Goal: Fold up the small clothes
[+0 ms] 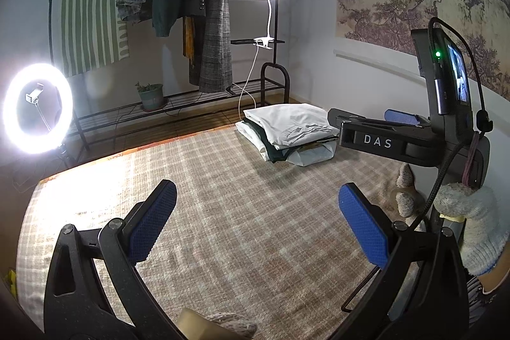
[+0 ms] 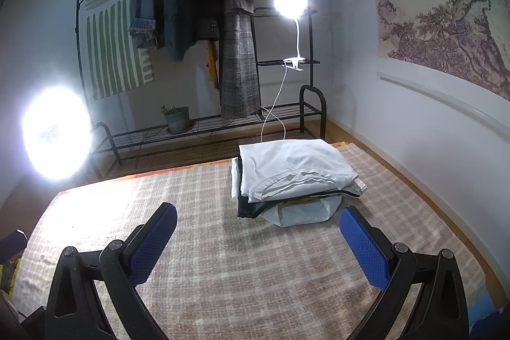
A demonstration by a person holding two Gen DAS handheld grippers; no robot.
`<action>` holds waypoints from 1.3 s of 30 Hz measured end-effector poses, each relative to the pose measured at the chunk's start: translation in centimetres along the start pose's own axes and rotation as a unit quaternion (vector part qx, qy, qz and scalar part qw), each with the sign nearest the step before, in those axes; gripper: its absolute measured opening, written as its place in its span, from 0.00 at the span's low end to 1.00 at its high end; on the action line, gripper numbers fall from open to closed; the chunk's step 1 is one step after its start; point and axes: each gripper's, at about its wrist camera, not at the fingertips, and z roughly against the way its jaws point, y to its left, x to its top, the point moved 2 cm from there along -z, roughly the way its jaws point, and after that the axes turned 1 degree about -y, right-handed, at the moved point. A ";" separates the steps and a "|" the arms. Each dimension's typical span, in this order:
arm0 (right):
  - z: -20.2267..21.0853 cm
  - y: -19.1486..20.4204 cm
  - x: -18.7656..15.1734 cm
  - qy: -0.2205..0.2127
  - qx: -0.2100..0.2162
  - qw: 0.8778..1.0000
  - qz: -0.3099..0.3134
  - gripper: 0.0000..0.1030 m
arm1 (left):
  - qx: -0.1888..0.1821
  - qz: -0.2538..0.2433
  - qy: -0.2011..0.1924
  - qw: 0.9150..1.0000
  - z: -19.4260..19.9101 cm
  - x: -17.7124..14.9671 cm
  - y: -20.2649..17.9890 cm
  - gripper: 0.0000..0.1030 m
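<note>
Both my left gripper (image 1: 257,220) and right gripper (image 2: 257,239) hang spread wide and empty over the bare checked mat (image 2: 255,260), folded stack (image 2: 295,177) at the far edge, so I'd guess I'm between garments and need a fresh one.

A plaid woven mat (image 2: 223,244) in beige and brown checks covers the floor and fills the space under and between both pairs of jaws. On it, beyond the jaws and nearer the right one in the right wrist view, lies a stack of folded clothes (image 2: 296,174): a pale garment on top, dark and white ones beneath. Wooden floorboards (image 2: 178,156) border the mat's far edge.
</note>
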 end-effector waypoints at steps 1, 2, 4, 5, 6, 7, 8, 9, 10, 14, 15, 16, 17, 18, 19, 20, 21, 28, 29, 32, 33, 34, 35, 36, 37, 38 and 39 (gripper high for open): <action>0.0 0.0 0.0 0.000 0.000 1.000 -0.001 1.00 | 0.000 0.000 0.000 1.000 0.0 0.0 0.0 1.00; 0.0 0.0 -0.1 -0.001 0.000 1.000 -0.002 1.00 | 0.000 0.000 0.000 1.000 0.0 0.0 0.0 1.00; -0.1 -0.1 -0.1 0.000 0.000 1.000 -0.003 1.00 | 0.001 0.000 0.000 1.000 0.0 0.0 -0.1 1.00; -0.1 -0.1 0.0 0.001 0.000 1.000 -0.003 1.00 | 0.000 0.001 -0.001 1.000 0.0 0.0 -0.1 1.00; -0.1 -0.2 -0.1 0.000 -0.001 1.000 -0.003 1.00 | 0.000 0.001 -0.001 1.000 0.0 0.0 -0.1 1.00; -0.1 -0.2 0.0 0.001 -0.001 1.000 -0.003 1.00 | 0.000 0.001 0.000 1.000 0.0 0.0 0.0 1.00; -0.1 -0.2 0.0 0.001 -0.001 1.000 -0.003 1.00 | 0.000 0.001 0.000 1.000 0.0 0.0 0.0 1.00; -0.1 -0.2 0.0 0.000 -0.002 1.000 -0.003 1.00 | 0.000 0.001 0.000 1.000 0.0 0.0 0.0 1.00; -0.1 -0.3 0.0 0.000 -0.002 1.000 -0.004 1.00 | 0.000 0.001 0.000 1.000 0.0 0.0 0.0 1.00; 0.0 -0.3 -0.1 -0.001 -0.004 1.000 -0.007 1.00 | 0.000 0.001 0.000 1.000 0.0 0.0 -0.1 1.00; 0.0 -0.3 -0.1 -0.001 -0.004 1.000 -0.007 1.00 | 0.001 0.001 0.000 1.000 0.0 0.0 -0.1 1.00; 0.0 -0.4 -0.1 0.000 -0.004 1.000 -0.007 1.00 | 0.001 0.001 0.000 1.000 0.0 0.0 -0.2 1.00; 0.0 -0.4 -0.1 -0.001 -0.004 1.000 -0.007 1.00 | 0.001 0.001 0.000 1.000 0.0 0.0 -0.2 1.00; 0.0 -0.4 -0.1 0.000 -0.004 1.000 -0.007 1.00 | 0.001 0.001 0.000 1.000 0.0 0.0 -0.2 1.00; 0.0 -0.3 -0.1 -0.001 -0.004 1.000 -0.007 1.00 | 0.001 0.002 0.000 1.000 0.0 0.0 -0.2 1.00; 0.0 -0.4 -0.1 -0.001 -0.004 1.000 -0.007 1.00 | 0.000 0.001 0.000 1.000 -0.1 0.0 -0.3 1.00; 0.0 -0.4 -0.1 -0.001 -0.004 1.000 -0.007 1.00 | 0.000 0.001 0.000 1.000 0.0 0.0 -0.3 1.00; 0.0 -0.5 -0.2 0.000 -0.004 1.000 -0.010 1.00 | -0.001 0.001 -0.001 1.000 0.0 0.0 -0.4 1.00; 0.0 -0.5 -0.2 0.000 -0.005 1.000 -0.011 1.00 | -0.001 0.001 -0.001 1.000 0.0 0.0 -0.4 1.00; 0.0 -0.5 -0.3 0.001 -0.006 1.000 -0.011 1.00 | -0.001 0.001 -0.001 1.000 0.0 0.0 -0.4 1.00; 0.1 -0.5 -0.3 0.001 -0.006 1.000 -0.012 1.00 | -0.001 0.001 -0.001 1.000 0.0 0.0 -0.3 1.00; 0.0 -0.5 -0.3 0.001 -0.006 1.000 -0.012 1.00 | -0.002 0.001 0.000 1.000 0.0 -0.1 -0.4 1.00; 0.1 -0.5 -0.3 0.001 -0.006 1.000 -0.012 1.00 | -0.001 0.000 0.000 1.000 0.0 0.0 -0.3 1.00; 0.1 -0.5 -0.4 0.001 -0.006 1.000 -0.012 1.00 | -0.002 0.001 0.000 1.000 0.0 0.0 -0.3 1.00; 0.1 -0.5 -0.4 0.001 -0.006 1.000 -0.012 1.00 | -0.002 0.000 0.000 1.000 0.0 0.0 -0.4 1.00; 0.0 -0.5 -0.3 0.001 -0.006 1.000 -0.012 1.00 | -0.002 0.000 0.000 1.000 0.0 0.0 -0.5 1.00; 0.0 -0.5 -0.3 0.001 -0.006 1.000 -0.012 1.00 | -0.002 0.000 0.000 1.000 0.0 0.0 -0.5 1.00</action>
